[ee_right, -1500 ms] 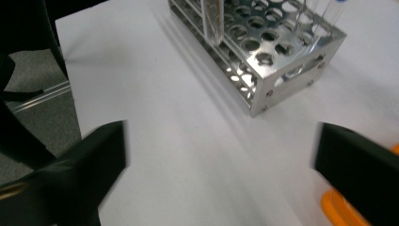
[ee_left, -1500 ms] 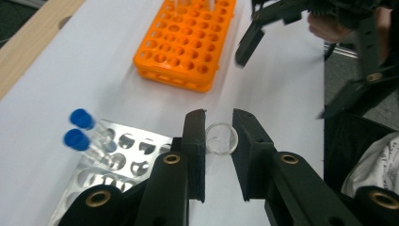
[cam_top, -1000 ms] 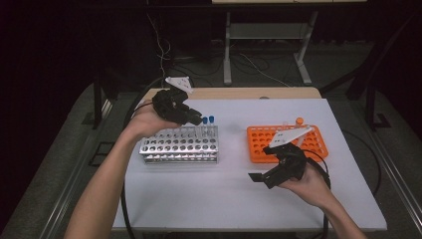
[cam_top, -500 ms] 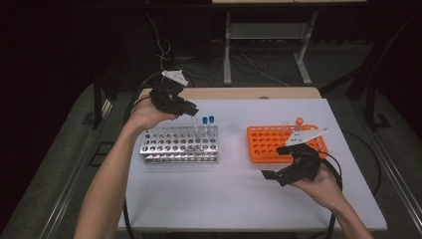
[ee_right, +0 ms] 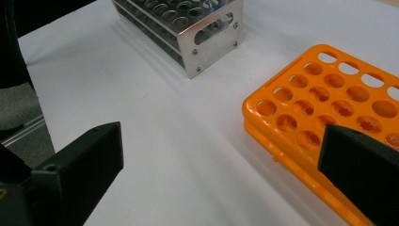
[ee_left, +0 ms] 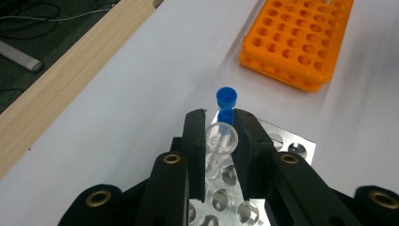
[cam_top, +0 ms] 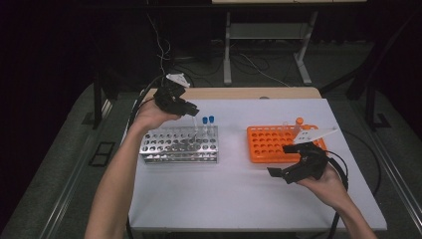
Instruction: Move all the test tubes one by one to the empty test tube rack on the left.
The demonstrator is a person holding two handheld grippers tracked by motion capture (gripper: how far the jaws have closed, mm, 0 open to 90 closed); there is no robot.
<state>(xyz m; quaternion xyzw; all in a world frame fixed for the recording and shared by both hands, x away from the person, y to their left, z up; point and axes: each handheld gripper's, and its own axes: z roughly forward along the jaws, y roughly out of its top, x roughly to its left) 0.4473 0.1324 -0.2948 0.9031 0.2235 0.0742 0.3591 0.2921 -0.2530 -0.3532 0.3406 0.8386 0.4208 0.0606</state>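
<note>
Nearest the person, the right gripper (cam_top: pixel 278 174) hovers with jaws spread wide and empty, just in front of the orange tube rack (cam_top: pixel 271 144), seemingly waiting its turn. To the left of that orange rack stands the metal tube rack (cam_top: pixel 169 149). Above its far right end, the left gripper (ee_left: pixel 220 123) clamps an uncapped clear tube (ee_left: pixel 220 141) upright, apparently lining it up with a hole. Just beyond stand two blue-capped tubes (ee_left: pixel 226 98).
</note>
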